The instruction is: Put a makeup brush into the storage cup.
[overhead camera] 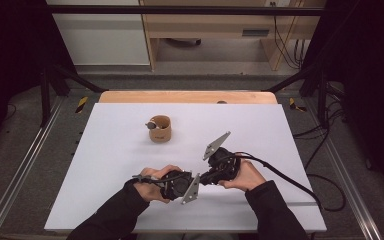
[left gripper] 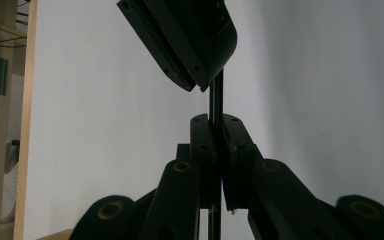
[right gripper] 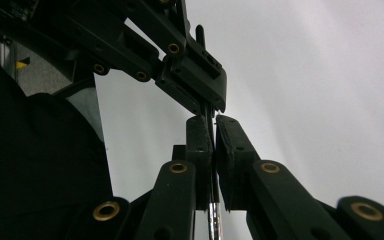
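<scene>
Two hand-held grippers meet tip to tip over a white table (overhead camera: 130, 150), both clamped on the same thin dark rod. In the left gripper view the left gripper (left gripper: 219, 125) has its two black jaws drawn together on the rod (left gripper: 216, 100), which runs straight up from between the pads and passes into the closed jaws of the right gripper (left gripper: 200, 85), hanging in from the top of the frame. In the right gripper view the right gripper (right gripper: 212, 125) is likewise closed on the rod (right gripper: 214, 220), whose shiny lower end shows below the pads; just above these jaws, the left gripper's jaws (right gripper: 207, 102) pinch the same rod, so the two pairs of tips stand just beside each other, nearly touching.

From the high view, the left gripper (overhead camera: 196, 181) and the right gripper (overhead camera: 202, 179) converge near the front middle of the table, each with a grey three-cornered plate; the rod itself is too small there to make out, and what kind of object it is cannot be told for certain. A small round brown holder (overhead camera: 160, 129) with a dark item at its rim stands well apart from the jaws, farther back on the table.
</scene>
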`<state>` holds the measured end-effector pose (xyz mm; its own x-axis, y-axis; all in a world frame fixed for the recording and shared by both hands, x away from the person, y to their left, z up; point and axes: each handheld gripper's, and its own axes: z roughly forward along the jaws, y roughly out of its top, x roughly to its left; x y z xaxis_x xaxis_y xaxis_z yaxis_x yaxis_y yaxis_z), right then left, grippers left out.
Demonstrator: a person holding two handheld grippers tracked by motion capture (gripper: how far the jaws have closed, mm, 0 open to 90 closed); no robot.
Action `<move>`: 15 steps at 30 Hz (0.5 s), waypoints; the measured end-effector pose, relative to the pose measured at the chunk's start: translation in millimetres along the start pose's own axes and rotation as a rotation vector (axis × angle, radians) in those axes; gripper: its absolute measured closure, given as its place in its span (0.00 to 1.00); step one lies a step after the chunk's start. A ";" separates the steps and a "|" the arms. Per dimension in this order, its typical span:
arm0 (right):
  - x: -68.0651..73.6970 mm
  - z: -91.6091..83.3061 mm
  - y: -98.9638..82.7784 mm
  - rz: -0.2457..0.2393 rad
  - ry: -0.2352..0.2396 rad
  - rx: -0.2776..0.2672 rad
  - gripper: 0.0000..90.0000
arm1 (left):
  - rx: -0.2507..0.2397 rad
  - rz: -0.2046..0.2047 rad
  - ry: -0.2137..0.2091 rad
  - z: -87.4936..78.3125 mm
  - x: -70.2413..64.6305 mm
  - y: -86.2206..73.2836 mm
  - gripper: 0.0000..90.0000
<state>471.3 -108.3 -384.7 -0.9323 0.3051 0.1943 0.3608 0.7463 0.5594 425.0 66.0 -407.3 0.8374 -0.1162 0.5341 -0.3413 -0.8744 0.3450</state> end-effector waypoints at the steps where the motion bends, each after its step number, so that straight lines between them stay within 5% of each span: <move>1: 0.4 -1.7 -0.1 -0.001 0.000 -0.006 0.93 | 0.003 -0.007 -0.005 0.1 -0.5 -0.7 0.94; 8: 1.5 -19.4 -1.4 -0.022 -0.059 -0.095 0.86 | 0.020 -0.070 -0.032 -0.7 0.2 -9.5 0.94; 15: 1.9 -30.7 -4.2 0.000 -0.158 -0.204 0.65 | 0.021 -0.136 -0.037 -4.3 0.7 -17.1 0.94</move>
<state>467.2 -129.0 -361.9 -0.9110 0.4057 0.0748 0.3330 0.6161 0.7138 429.7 82.9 -409.5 0.8908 -0.0127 0.4543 -0.2148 -0.8927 0.3962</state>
